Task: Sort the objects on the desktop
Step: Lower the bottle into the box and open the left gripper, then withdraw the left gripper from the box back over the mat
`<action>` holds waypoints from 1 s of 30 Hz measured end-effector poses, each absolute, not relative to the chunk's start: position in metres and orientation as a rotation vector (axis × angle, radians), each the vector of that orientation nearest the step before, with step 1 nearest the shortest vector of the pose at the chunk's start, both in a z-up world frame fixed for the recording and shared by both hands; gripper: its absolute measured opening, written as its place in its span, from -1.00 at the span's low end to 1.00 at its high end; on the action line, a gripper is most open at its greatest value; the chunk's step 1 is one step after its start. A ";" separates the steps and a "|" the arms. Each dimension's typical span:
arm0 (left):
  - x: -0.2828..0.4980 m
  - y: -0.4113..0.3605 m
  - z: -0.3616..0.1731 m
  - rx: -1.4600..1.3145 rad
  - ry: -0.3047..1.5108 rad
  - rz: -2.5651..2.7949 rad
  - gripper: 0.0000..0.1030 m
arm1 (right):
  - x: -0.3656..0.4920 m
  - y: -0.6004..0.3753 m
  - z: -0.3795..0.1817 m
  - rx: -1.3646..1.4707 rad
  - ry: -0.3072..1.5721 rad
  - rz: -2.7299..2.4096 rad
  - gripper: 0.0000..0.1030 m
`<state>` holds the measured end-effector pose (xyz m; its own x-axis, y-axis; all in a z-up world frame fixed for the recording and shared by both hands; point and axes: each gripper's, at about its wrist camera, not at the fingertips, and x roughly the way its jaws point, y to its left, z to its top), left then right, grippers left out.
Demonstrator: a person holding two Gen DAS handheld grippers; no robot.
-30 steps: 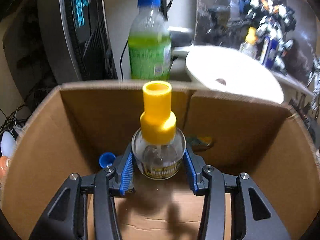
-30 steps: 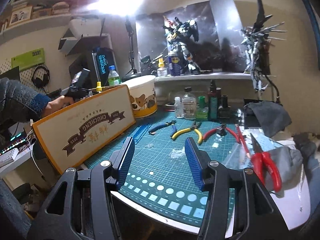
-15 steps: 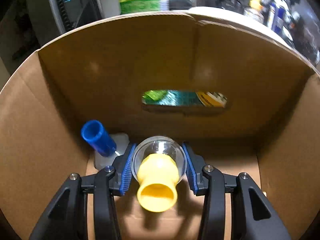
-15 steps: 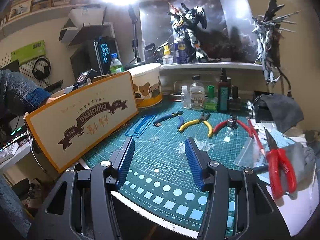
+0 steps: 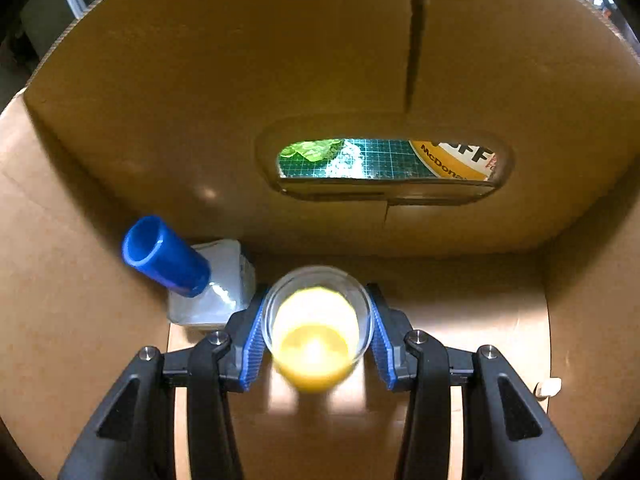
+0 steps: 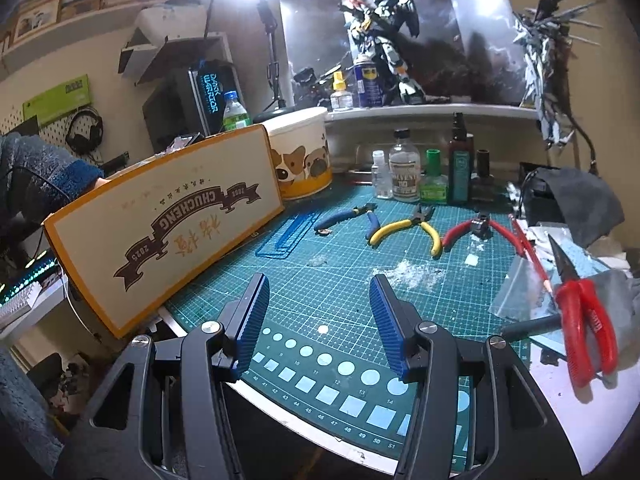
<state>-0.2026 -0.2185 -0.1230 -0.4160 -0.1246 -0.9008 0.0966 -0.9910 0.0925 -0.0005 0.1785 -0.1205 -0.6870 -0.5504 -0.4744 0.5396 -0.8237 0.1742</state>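
Note:
In the left wrist view my left gripper [image 5: 316, 330] is shut on a small clear glass bottle with a yellow cap [image 5: 314, 340], seen from above, deep inside a cardboard box [image 5: 280, 60]. A second bottle with a blue cap [image 5: 168, 256] leans in the box's near-left corner. In the right wrist view the same box [image 6: 168, 232] stands on a green cutting mat [image 6: 320, 280]. My right gripper [image 6: 318, 312] hovers open over the mat's near edge with nothing between its fingers. Blue-handled pliers [image 6: 348, 216], yellow-handled cutters [image 6: 408, 228] and red-handled cutters [image 6: 476, 228] lie on the mat.
A row of small bottles [image 6: 420, 176] stands at the mat's back. A round dog-print container [image 6: 304, 160] sits behind the box. Large red pliers [image 6: 584, 320] rest on cloth at the right. A sleeve [image 6: 36, 176] reaches in at left. The box wall has a handle slot [image 5: 384, 160].
My left gripper tipped downward and sank into the box with the yellow-capped bottle, so the cap now faces the camera. The right gripper drifted a little lower over the mat.

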 end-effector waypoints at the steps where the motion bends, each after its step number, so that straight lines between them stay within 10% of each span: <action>1: -0.203 -0.220 -0.124 1.625 -0.029 -2.538 -0.11 | -0.001 0.178 -0.121 0.697 -0.027 -2.439 -0.04; 7: -0.203 -0.220 -0.127 1.625 -0.024 -2.537 -0.03 | 0.001 0.173 -0.119 0.693 -0.015 -2.432 0.01; 18: -0.186 -0.205 -0.095 1.624 -0.054 -2.522 0.71 | 0.003 0.170 -0.121 0.704 -0.027 -2.428 0.07; 30: -0.100 -0.162 0.049 1.111 0.011 -2.719 0.72 | 0.012 0.170 -0.113 0.674 -0.022 -2.436 0.07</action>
